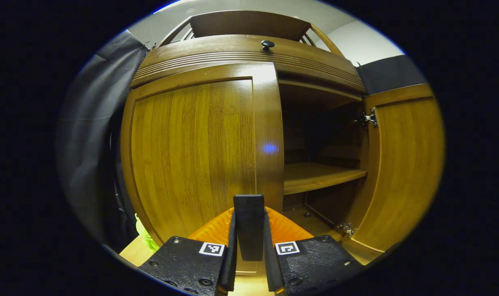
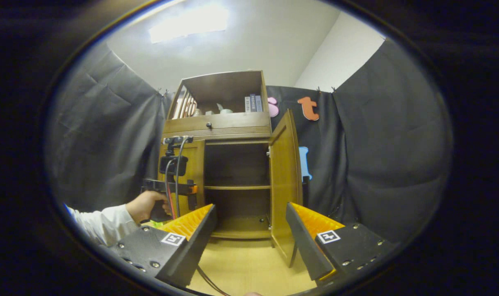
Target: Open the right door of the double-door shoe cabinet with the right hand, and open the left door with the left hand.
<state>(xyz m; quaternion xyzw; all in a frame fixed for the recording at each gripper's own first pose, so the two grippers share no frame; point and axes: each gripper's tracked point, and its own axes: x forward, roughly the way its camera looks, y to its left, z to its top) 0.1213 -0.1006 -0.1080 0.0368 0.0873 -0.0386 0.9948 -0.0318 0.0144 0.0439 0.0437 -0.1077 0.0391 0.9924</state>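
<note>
Half done, by the look of it: the right door (image 2: 285, 181) of the shoe cabinet (image 2: 224, 127) stands swung well out, its hinges bare in the left gripper view and the shelf (image 1: 321, 176) and dark interior exposed. The left door (image 1: 200, 152) sits flush in its frame, so that is what's left for you. Your left gripper (image 1: 249, 230) is up close against that door's inner edge, fingers drawn near together around a dark upright bar that I take for the door's handle (judging by where it sits; I can't confirm both pads actually press on it). Your right gripper (image 2: 249, 234) hangs back from the cabinet, well apart from the open door, fingers spread wide with nothing between them. The two views differ usefully. The left gripper view gives you the close work: the closed door's grain, the seam along its edge, the small round knob (image 1: 267, 44) on the drawer above. The right gripper view gives the whole picture: the cabinet standing on a pale floor (image 2: 249, 267) between black cloth walls, books on the top shelf, and your other hand (image 2: 144, 205) in a white sleeve holding the left gripper (image 2: 191, 193) against the left door (image 2: 193, 176), cables trailing down.
</note>
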